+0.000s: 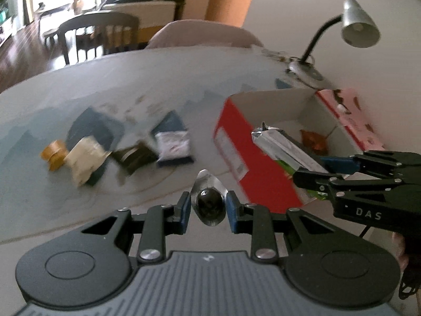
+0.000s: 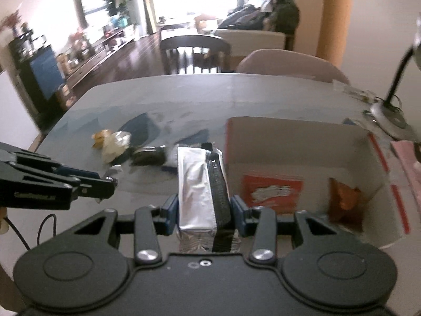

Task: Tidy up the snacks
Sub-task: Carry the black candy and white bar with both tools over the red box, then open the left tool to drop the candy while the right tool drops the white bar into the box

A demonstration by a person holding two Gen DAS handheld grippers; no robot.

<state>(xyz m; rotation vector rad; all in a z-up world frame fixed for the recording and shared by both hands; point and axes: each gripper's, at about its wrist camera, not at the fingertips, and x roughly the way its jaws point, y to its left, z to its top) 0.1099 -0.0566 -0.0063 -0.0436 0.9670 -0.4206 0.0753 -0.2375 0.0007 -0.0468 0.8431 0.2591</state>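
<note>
Silver foil filled the right hand-held gripper (image 2: 204, 212), clamped across a long pack (image 2: 200, 184) whose long axis pointed to 12 o'clock, poised at the box (image 2: 289, 131) rim, apparently for dropping in. The left hand-held gripper (image 1: 208, 208) pinched a small dark sweet (image 1: 209, 202) above the surface (image 1: 158, 84); loose snacks (image 1: 86, 155) lay at 10 o'clock.

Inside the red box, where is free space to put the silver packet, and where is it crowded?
Bare floor lies in the red box between the red packet and the orange wrapper. The right corner is crowded.
</note>
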